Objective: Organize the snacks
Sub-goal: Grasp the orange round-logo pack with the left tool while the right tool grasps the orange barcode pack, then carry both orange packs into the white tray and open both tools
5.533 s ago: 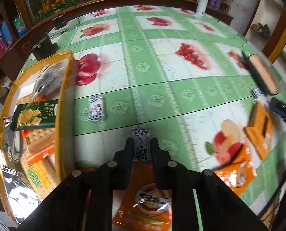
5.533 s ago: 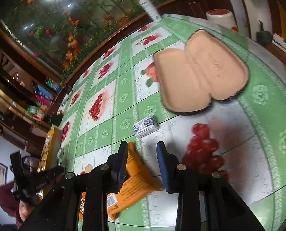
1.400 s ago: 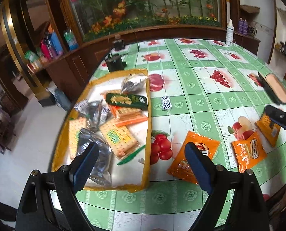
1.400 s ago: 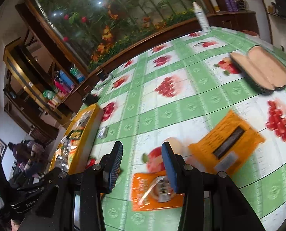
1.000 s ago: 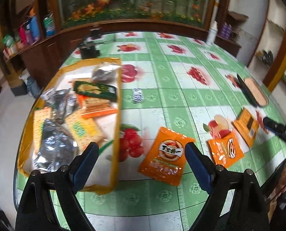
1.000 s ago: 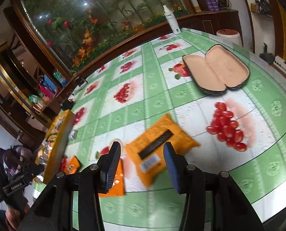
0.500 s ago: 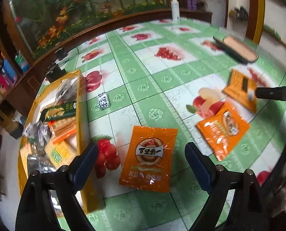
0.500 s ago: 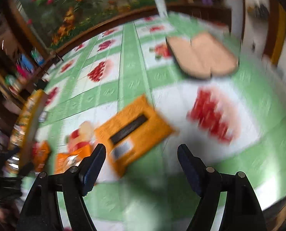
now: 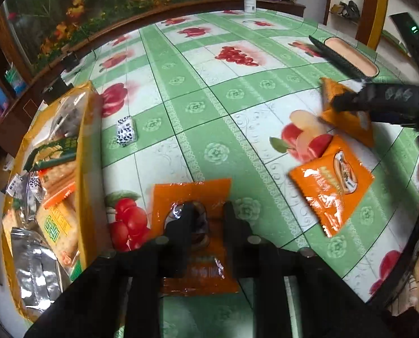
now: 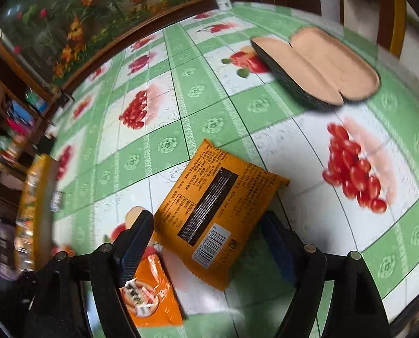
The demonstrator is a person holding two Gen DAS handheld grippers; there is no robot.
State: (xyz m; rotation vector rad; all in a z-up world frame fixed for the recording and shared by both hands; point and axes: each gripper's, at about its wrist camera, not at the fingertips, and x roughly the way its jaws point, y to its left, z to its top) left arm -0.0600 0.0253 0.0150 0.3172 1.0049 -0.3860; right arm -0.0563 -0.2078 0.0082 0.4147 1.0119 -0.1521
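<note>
Left gripper (image 9: 205,214): low centre of the left wrist view, its jaws have just been closing and now pinch the orange snack sachet (image 9: 192,197) that lies under them.
Orange snack sachet: flat on the green fruit-print tablecloth (image 9: 209,112), long axis running from the bottom edge of the frame up toward the middle, top edge pointing away from the camera; just right of the yellow tray (image 9: 86,169).
Right gripper (image 10: 206,225): lower centre of the right wrist view, jaws spread wide and just been opening, one finger at each side of the orange snack packet (image 10: 218,205); pads not seen pressing it.
Orange snack packet: back side up with barcode showing, long axis slanting from lower right to upper left of the frame.
Second orange sachet (image 9: 332,188): right of centre in the left wrist view, tilted, long axis lower left to upper right.
Yellow tray: left edge, filled with cracker packs and foil bags.
Small black-and-white packet (image 9: 127,131): on the cloth just right of the tray's upper end.
Open glasses case (image 10: 319,67): upper right of the right wrist view, lying open.
</note>
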